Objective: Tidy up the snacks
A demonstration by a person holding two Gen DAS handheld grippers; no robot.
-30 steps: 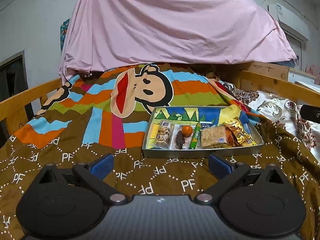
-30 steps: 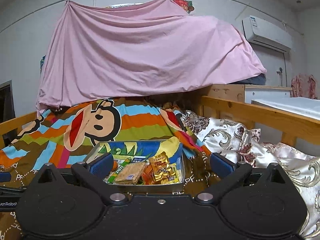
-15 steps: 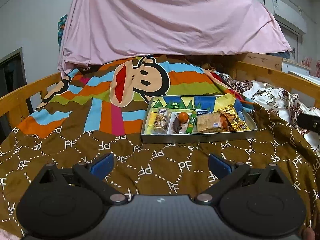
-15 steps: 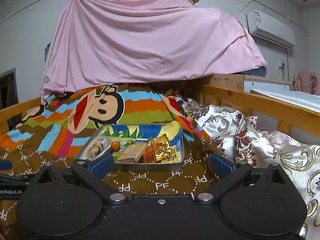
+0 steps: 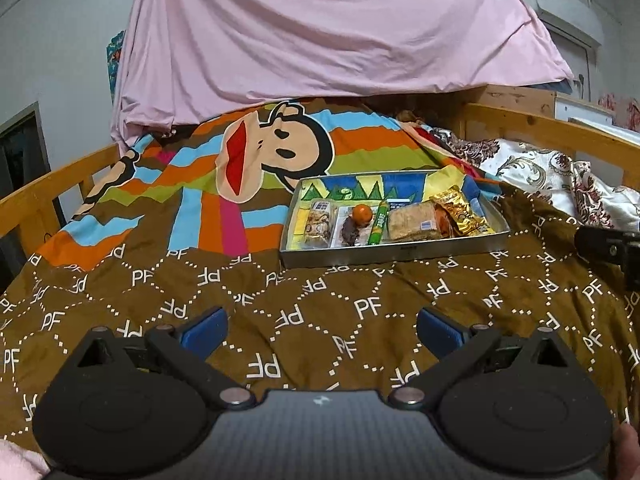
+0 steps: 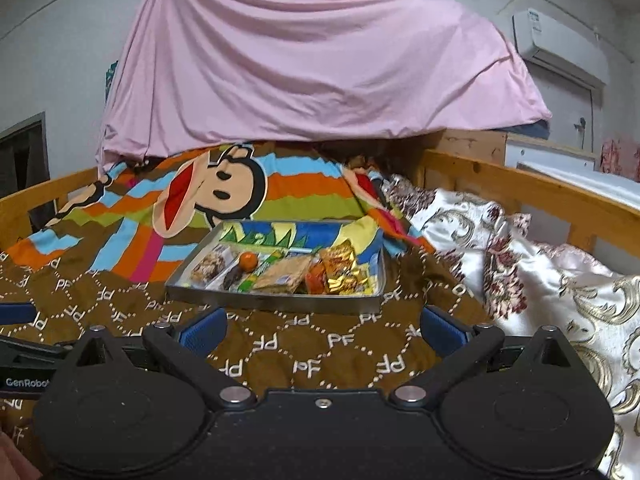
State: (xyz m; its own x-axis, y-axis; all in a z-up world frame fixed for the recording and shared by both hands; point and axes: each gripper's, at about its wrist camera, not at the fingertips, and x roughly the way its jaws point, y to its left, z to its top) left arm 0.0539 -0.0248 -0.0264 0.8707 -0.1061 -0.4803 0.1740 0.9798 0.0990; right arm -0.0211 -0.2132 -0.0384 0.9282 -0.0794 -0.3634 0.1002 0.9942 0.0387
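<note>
Claws hovering short of the snack tray

Left claw [image 5: 320, 326] and right claw [image 6: 322, 326] are hanging spread and empty, nearer than the tray [image 6: 276, 302], which is sitting level on the blanket [image 5: 280, 320], snacks [image 6: 280, 274] lining its near side within reach.

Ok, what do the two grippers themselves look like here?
Both match: the left gripper and right gripper each have a black body with two round discs, angled black linkage arms with silver pivot bolts, and blue finger pads. White "GenRobot" lettering shows on the left one's side in the right view.
</note>
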